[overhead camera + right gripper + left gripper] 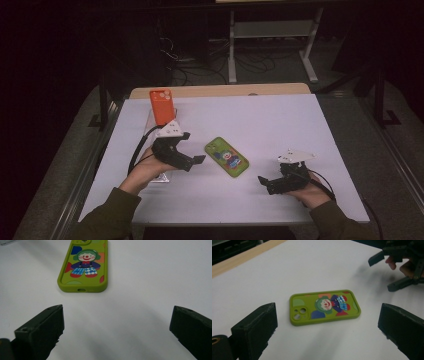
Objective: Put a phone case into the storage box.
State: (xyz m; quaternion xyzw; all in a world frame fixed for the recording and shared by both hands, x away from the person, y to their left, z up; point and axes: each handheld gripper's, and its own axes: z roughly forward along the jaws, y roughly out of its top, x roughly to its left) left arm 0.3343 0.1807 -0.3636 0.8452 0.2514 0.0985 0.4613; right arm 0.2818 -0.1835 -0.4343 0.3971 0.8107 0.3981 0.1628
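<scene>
Green phone case (227, 157) with a clown print lies flat mid-table, between the left gripper (199, 159) just beside it and the right gripper (261, 179) nearer, both wide and empty. Judged an approach: the left must straddle its edges, then close.

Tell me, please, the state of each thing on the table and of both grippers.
Green case: lying flat, clown side up, untouched.
Orange phone: propped upright on a clear stand.
Left gripper: open, empty, pointing at the green case.
Right gripper: open, empty, resting near the green case.
</scene>
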